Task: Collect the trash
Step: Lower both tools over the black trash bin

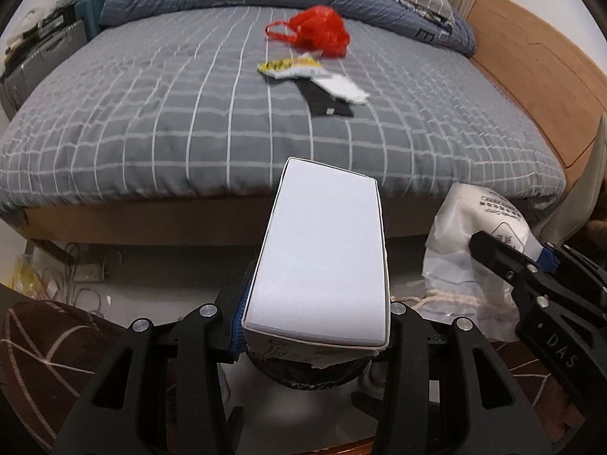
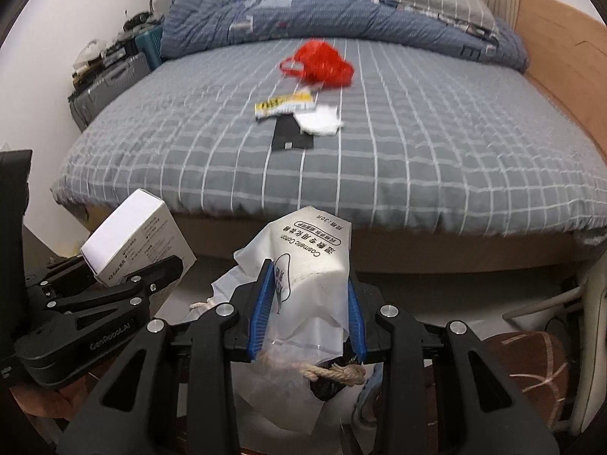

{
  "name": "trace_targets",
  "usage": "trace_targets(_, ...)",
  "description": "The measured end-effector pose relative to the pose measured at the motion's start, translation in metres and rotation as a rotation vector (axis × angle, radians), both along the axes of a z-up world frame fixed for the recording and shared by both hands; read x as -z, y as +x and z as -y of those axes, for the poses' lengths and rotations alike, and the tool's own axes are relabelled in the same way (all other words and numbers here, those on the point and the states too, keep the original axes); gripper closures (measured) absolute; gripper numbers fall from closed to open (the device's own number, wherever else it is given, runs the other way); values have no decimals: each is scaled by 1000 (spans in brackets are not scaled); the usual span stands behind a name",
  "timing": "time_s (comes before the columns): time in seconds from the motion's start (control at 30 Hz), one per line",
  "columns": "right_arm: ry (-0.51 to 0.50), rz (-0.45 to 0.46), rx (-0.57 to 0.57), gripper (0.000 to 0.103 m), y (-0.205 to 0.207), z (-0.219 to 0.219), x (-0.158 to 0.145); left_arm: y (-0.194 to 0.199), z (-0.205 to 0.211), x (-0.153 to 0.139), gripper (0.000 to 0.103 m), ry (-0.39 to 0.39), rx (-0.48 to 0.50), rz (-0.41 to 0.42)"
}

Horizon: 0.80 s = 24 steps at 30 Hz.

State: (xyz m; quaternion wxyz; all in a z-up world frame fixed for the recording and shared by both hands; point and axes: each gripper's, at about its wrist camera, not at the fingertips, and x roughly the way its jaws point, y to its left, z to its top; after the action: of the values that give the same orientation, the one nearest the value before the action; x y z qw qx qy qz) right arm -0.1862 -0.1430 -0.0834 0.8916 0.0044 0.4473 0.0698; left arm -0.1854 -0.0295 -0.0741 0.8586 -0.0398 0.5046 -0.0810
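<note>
You've got the white box (image 1: 322,258) clamped in your left claw (image 1: 315,326) and the plastic bag (image 2: 311,276) pinched in the right claw (image 2: 309,314), probably for binning. More trash (image 1: 315,68) sits ahead on the bed (image 1: 151,121).

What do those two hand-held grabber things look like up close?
Both are matte black plastic linkages with cut-out slots and silver rivet heads. The left gripper and right gripper have ribbed blue pads lining their fingers. White lettering marks the bodies: "GenRobot.AI" on the left, "DAS" on the right.
</note>
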Motion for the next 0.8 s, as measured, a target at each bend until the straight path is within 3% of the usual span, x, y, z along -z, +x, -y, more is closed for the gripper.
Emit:
trace_targets(0.47, -36, -216, -25, 69, 34, -14, 98, 30, -16, 79, 59, 13, -18, -134)
trace_targets(0.8, -61, -289, -67, 69, 59, -38, 135, 41, -34, 94, 59, 43, -48, -154)
